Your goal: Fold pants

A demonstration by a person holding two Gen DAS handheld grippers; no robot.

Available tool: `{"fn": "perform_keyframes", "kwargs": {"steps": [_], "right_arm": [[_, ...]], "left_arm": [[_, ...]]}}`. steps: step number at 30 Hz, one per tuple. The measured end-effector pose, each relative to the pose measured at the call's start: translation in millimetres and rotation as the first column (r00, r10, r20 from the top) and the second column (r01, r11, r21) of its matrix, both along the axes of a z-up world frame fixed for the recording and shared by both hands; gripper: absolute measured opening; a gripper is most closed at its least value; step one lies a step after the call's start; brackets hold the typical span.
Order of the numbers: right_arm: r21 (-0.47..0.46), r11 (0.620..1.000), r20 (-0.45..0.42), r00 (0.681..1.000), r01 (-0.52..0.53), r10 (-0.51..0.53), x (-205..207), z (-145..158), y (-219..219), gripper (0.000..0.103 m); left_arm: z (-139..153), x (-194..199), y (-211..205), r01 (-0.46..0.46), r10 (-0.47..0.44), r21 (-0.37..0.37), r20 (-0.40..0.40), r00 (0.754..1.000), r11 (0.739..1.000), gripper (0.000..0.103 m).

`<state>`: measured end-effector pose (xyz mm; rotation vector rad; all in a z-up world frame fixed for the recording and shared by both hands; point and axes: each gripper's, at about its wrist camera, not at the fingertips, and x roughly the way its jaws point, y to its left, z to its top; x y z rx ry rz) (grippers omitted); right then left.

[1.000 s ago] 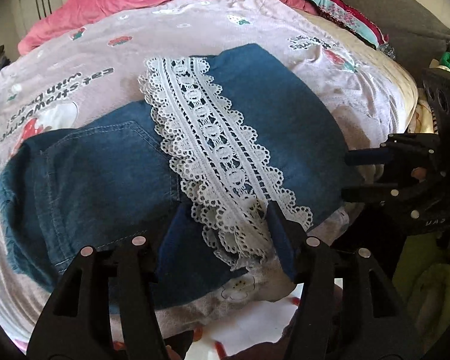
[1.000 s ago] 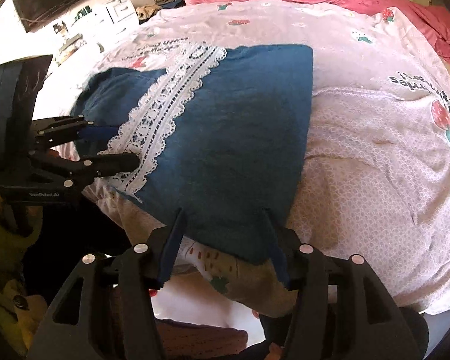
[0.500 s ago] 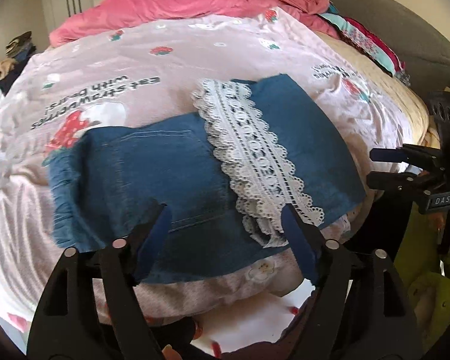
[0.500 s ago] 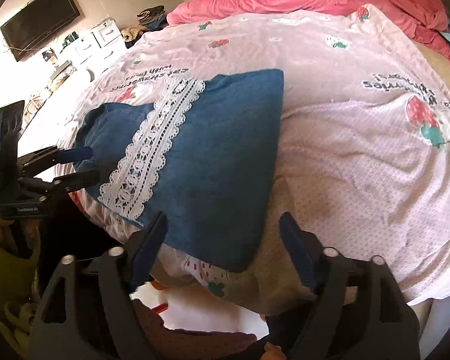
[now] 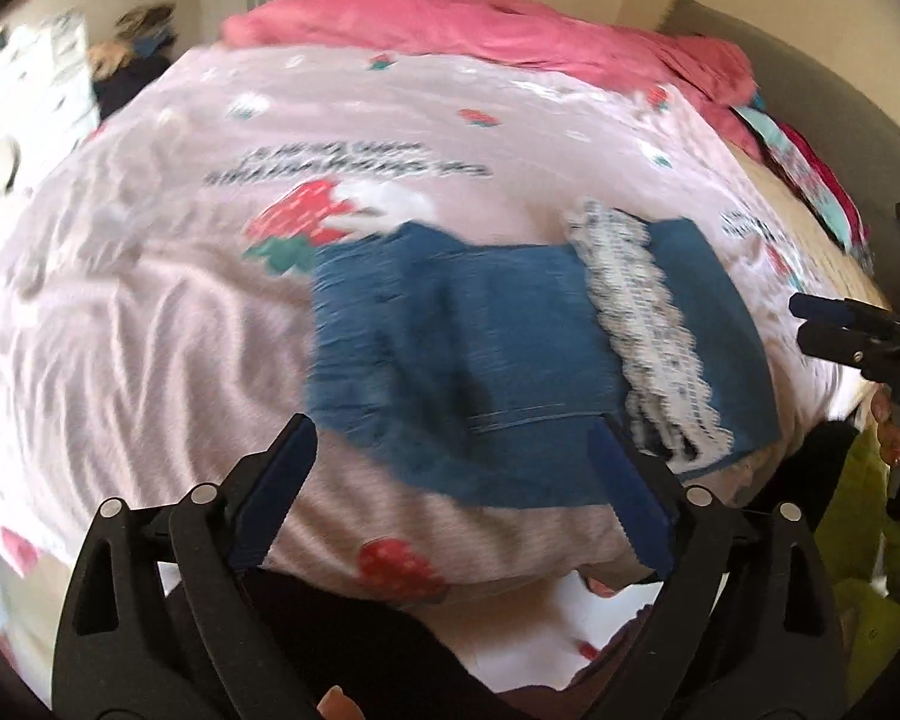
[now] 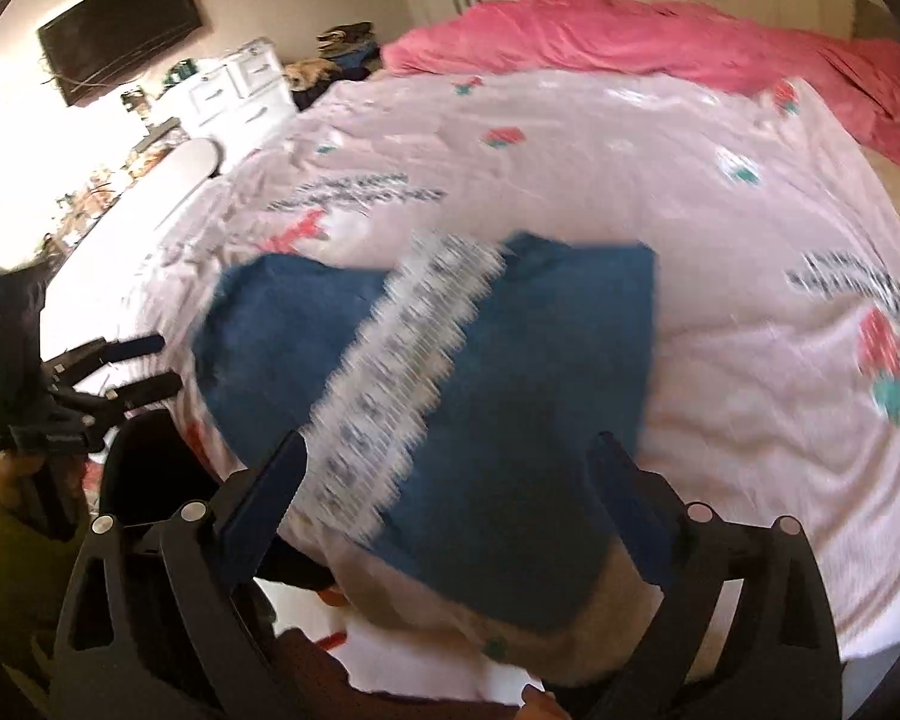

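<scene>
Since the earlier frames both grippers have let go of the pants' near edge and drawn back from it, their jaws having just been opening. The left gripper (image 5: 453, 480) now stands spread wide, its flat blue-padded fingers (image 5: 276, 495) released with nothing pressed between them; only the blurred near hem of the cloth shows in the gap behind them. The right gripper (image 6: 450, 498) is likewise released, its blue pads (image 6: 630, 510) splayed apart above the cloth without touching it.

The pants (image 6: 510, 420) lie folded into a compact, roughly rectangular slab of dark blue denim near the front edge of the bed (image 5: 120, 330). A band of white lace (image 6: 402, 384) with scalloped borders and openwork runs diagonally across the top layer. In the left wrist view a pale stitched seam crosses the denim near the hem, and the lace sits toward the right end of the fold.

Under the pants, the bed's sheet is soft, wrinkled pale pink cotton printed with red strawberries and dark lettering. A rumpled pink duvet (image 6: 660, 42) is heaped along the far side. Beyond it, blurred, stand a white drawer unit (image 6: 240, 90) and a dark wall-mounted screen (image 6: 120, 30). A yellow-green sleeve (image 5: 858, 540) shows beside the right gripper's handle.
</scene>
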<state>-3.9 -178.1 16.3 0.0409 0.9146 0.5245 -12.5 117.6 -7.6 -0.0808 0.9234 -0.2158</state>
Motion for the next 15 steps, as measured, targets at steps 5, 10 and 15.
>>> {"fn": "perform_keyframes", "kwargs": {"steps": [5, 10, 15], "right_arm": [[-0.045, 0.993, 0.016, 0.994, -0.109, 0.110, 30.9, 16.6, 46.3, 0.094], [-0.059, 0.968, 0.010, 0.970, -0.243, 0.244, 65.9, 27.2, 104.8, 0.094], [-0.074, 0.931, -0.057, 0.934, -0.356, 0.353, 93.2, 15.2, 161.0, 0.094]], "left_arm": [[-16.4, 5.1, 25.0, -0.057, 0.053, -0.071, -0.054, 0.997, 0.996, 0.086], [-26.7, 9.6, 25.9, -0.058, 0.049, -0.158, -0.065, 0.997, 0.986, 0.085], [-34.4, 16.2, 21.4, -0.037, 0.022, -0.220, -0.069, 0.997, 0.975, 0.062]]}}
